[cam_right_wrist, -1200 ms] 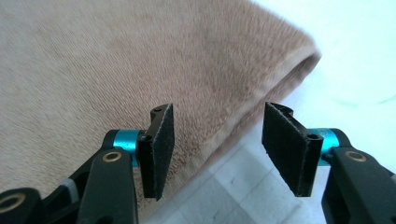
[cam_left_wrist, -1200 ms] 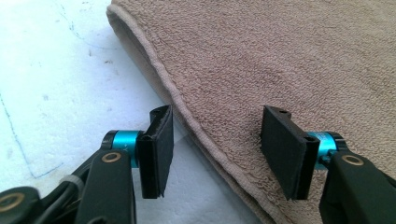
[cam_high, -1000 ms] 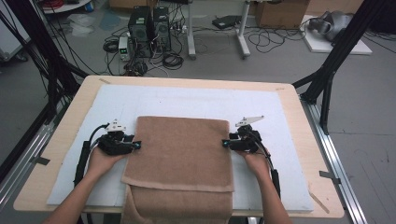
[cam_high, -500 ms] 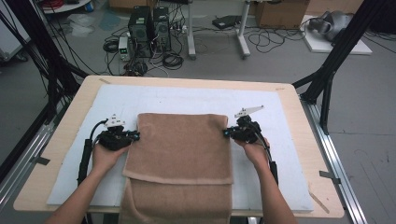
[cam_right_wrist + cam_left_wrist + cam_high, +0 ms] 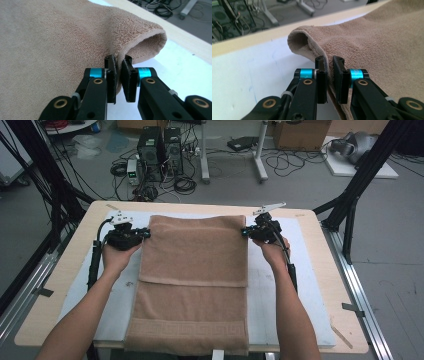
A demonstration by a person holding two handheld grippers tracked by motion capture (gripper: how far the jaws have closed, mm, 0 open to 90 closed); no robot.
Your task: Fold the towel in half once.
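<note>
A brown towel (image 5: 192,280) lies in the middle of the table (image 5: 320,270), on a white mat (image 5: 295,300) that covers most of the top. The towel is folded: an upper layer covers the far part, and its near edge runs straight across the lower layer. The lower layer continues toward the person, shows a woven border pattern close to its end, and reaches to the near edge of the table.

At the far left corner of the upper layer sits the left gripper (image 5: 146,234). In the left gripper view, the left gripper (image 5: 330,75) has its jaws clamped on the towel (image 5: 387,45) edge, and the cloth makes a small rounded loop just beyond them. The jaws have just been closing on this edge. At the far right corner the right gripper (image 5: 245,233) does the same: in the right gripper view, the right gripper (image 5: 119,75) pinches the folded edge of the towel (image 5: 50,45), which also curls into an open loop past the tips.

Both hands come from the near side, the left hand (image 5: 117,257) and the right hand (image 5: 270,250), with the forearms on each side of the towel. Behind the table, on the grey floor, stand computer boxes (image 5: 160,150) with many black cables around them.
</note>
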